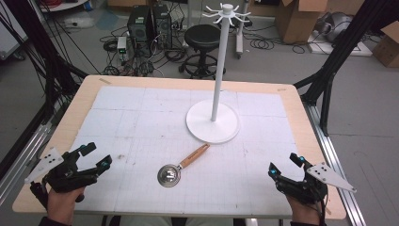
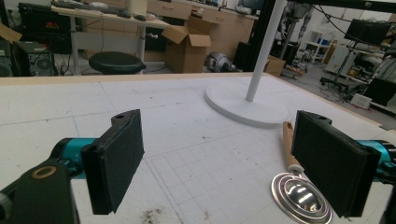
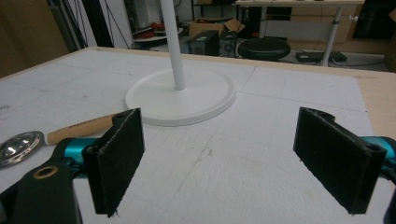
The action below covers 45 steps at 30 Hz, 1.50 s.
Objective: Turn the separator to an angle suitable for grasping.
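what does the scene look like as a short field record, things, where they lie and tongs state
surface: wooden table topped with a white gridded mat
stand: tall white pole stand with hooks on a round base, upright, mid-mat
utensil: round metal scoop with a wooden handle, lying flat just in front of the base, handle pointing toward it
left tongs: open, holding nothing, near left corner
right tongs: open, holding nothing, near right corner

My high view looks forward and down over the table (image 1: 291,101), stand (image 1: 212,121) at centre. Both gripper views sit low near the near edge, facing the stand (image 2: 247,105) (image 3: 182,95); all three share it.
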Each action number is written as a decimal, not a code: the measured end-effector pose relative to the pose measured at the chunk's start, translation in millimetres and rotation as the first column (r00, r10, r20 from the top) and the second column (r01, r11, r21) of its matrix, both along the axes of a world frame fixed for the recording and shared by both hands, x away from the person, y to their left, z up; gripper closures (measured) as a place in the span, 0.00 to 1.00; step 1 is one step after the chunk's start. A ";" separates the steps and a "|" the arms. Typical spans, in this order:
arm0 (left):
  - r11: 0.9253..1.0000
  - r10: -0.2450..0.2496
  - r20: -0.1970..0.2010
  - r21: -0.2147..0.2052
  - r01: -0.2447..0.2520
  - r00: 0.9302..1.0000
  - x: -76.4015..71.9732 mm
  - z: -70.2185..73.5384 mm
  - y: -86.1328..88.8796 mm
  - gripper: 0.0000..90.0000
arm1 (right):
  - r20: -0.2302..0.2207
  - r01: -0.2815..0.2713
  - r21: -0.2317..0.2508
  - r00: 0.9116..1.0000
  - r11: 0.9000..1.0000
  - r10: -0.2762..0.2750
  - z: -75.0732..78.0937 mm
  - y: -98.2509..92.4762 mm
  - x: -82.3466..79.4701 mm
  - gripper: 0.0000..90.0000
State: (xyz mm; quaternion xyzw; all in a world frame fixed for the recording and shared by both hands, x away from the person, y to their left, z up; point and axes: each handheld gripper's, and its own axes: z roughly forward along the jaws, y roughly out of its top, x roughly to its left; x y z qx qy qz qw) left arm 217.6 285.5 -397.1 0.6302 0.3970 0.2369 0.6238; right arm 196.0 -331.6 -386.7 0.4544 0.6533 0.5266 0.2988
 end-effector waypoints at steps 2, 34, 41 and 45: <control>1.000 0.009 -0.004 -0.016 -0.009 1.000 0.6 -0.4 0.0 0.19 | -0.007 -0.001 0.002 1.000 1.000 0.001 -0.7 0.9 0.7 0.17; 1.000 0.001 -0.057 -0.029 -0.002 0.998 6.0 -6.2 9.2 0.22 | -0.280 -0.310 -0.209 0.928 0.927 0.247 -37.5 150.4 139.1 0.99; 0.999 -0.003 -0.060 -0.032 0.001 0.998 6.1 -6.8 9.8 0.22 | -0.332 -0.387 -0.198 0.891 0.901 0.310 -48.5 156.1 153.1 0.99; 1.000 0.001 -0.060 -0.031 -0.002 0.998 5.8 -6.8 10.1 0.22 | -0.337 -0.420 -0.183 0.876 0.889 0.345 -50.7 157.2 155.2 0.99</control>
